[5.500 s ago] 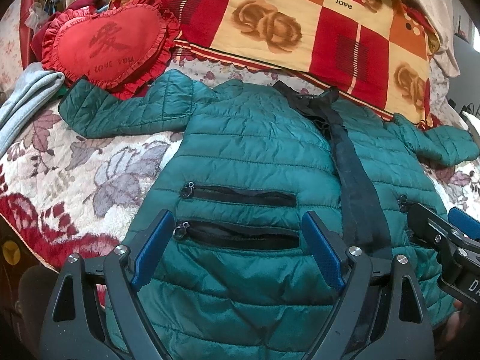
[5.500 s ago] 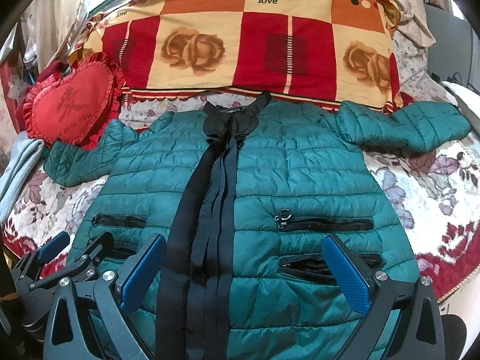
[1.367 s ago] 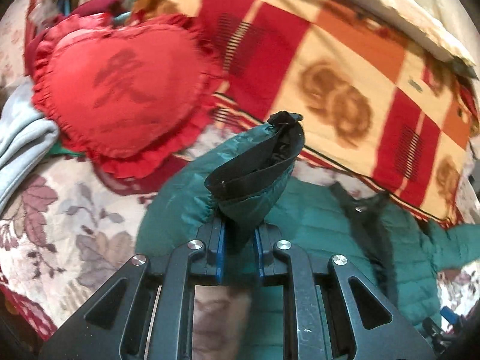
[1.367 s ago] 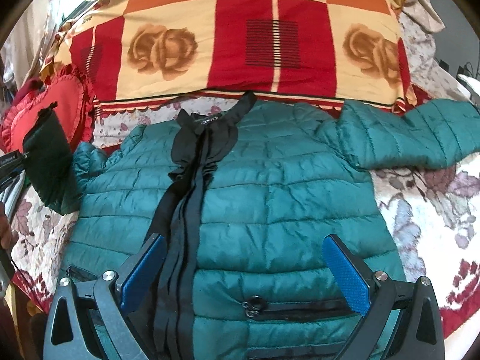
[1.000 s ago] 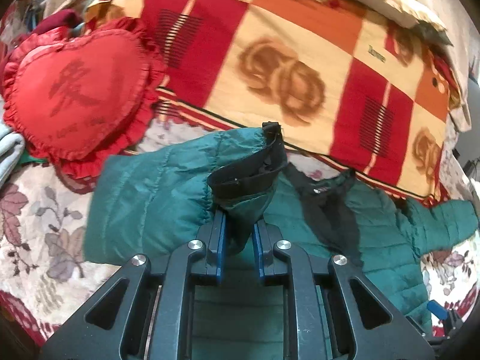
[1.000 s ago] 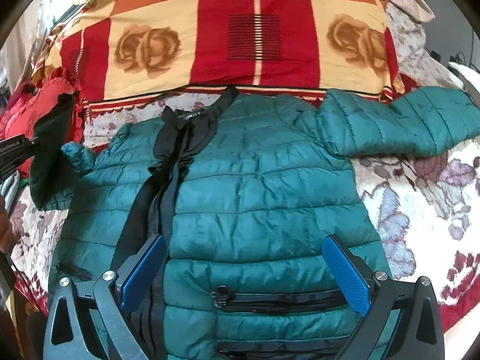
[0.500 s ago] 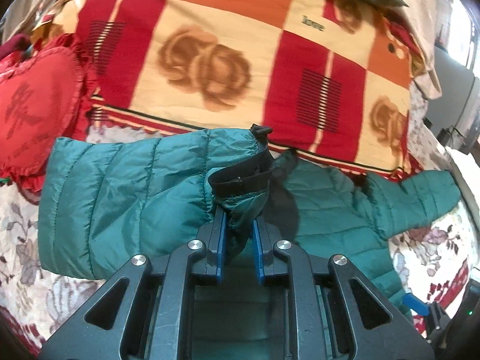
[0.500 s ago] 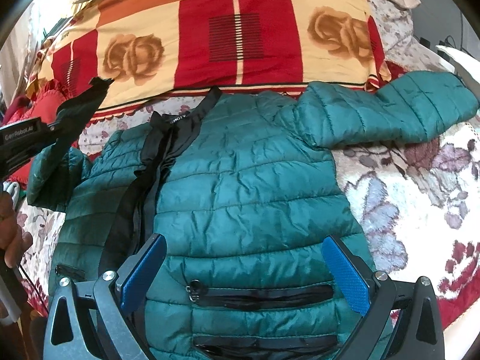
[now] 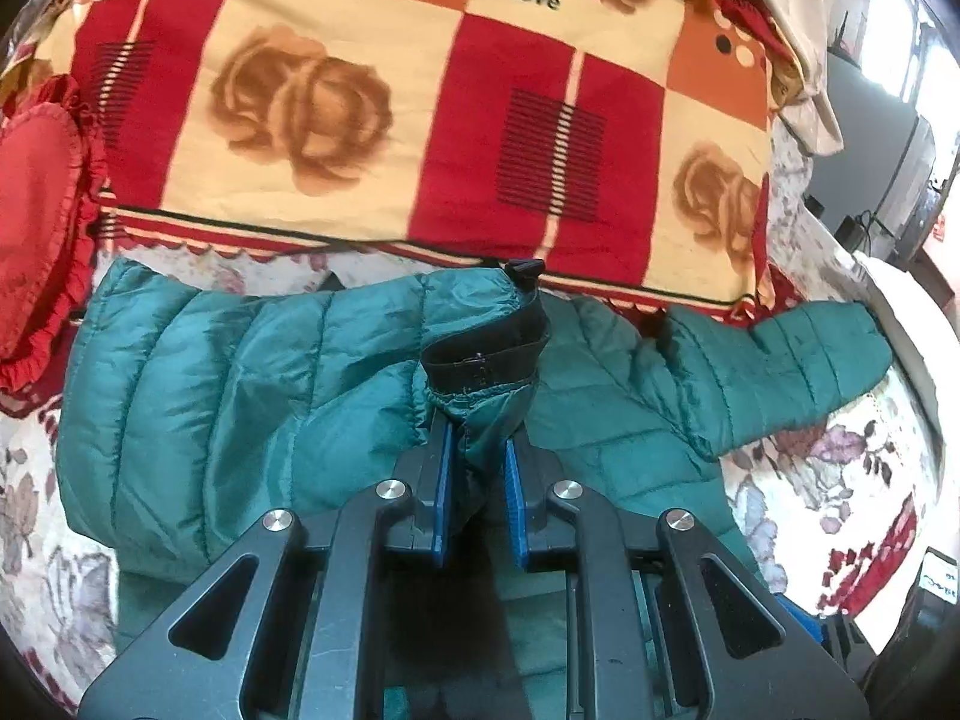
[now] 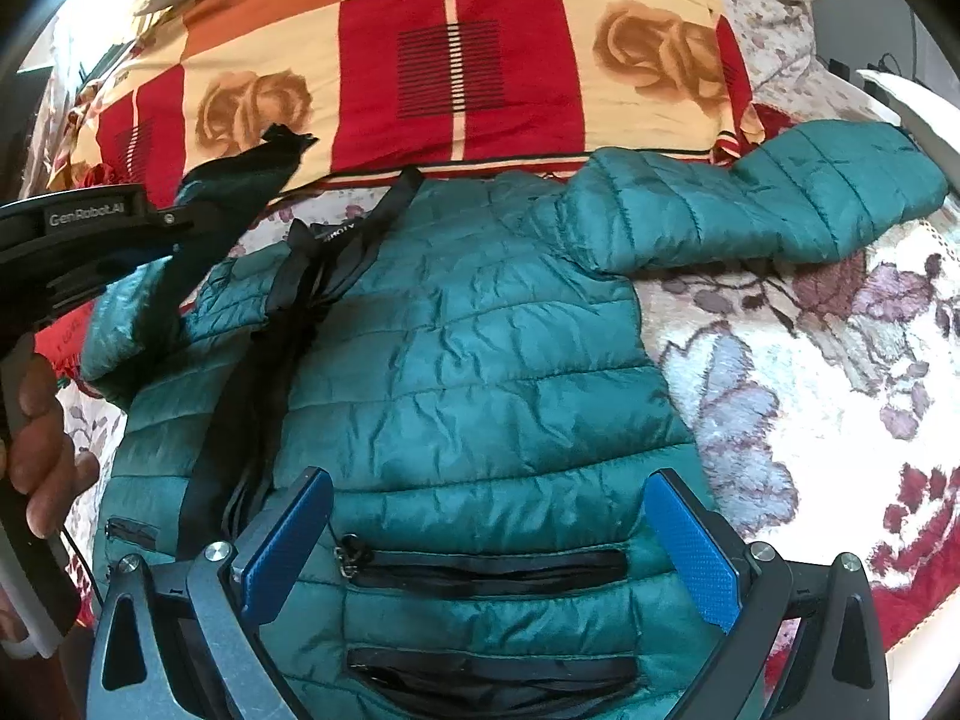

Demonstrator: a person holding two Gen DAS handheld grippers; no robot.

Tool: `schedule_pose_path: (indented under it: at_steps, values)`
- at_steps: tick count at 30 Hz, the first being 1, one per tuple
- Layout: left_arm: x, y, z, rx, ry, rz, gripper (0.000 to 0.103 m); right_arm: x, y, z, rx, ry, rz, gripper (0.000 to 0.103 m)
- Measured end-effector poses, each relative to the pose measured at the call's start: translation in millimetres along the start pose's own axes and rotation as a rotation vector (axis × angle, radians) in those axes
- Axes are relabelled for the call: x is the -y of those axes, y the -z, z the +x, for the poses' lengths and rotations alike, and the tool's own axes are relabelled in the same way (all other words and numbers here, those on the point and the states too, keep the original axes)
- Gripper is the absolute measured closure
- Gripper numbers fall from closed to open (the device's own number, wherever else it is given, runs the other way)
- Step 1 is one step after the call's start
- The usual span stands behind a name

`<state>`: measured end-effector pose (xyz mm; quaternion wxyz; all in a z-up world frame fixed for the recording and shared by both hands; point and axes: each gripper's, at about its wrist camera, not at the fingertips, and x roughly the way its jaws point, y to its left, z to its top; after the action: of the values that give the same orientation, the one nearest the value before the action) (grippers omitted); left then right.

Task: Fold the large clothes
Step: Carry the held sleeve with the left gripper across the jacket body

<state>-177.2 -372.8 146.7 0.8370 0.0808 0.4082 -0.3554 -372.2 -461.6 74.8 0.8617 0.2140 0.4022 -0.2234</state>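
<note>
The teal quilted puffer jacket (image 10: 468, 372) lies front-up on the floral bedspread (image 10: 810, 372), filling the centre of the right wrist view. Its far sleeve (image 10: 768, 210) extends toward the upper right, below the red-and-cream rose-patterned quilt (image 10: 456, 60).

The left gripper (image 9: 477, 480) has its jaws narrow, clamped on the black-lined cuff (image 9: 486, 354) of the other sleeve, which is raised above the jacket body at frame centre. A hand (image 10: 36, 420) grips its handle at the left edge.

The right gripper (image 10: 486, 546) hovers over the zip pockets (image 10: 486, 564), jaws wide, holding nothing.

A red heart-shaped cushion (image 9: 36, 210) sits at the left edge.
</note>
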Motion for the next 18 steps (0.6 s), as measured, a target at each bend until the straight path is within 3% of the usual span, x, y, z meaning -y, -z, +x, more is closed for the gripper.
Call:
schedule_pose_path:
  at_steps: [18]
  values:
    - [14,11,30,-0.055,0.084,0.015,0.088,3,5,7,-0.027,-0.019,0.007,0.000]
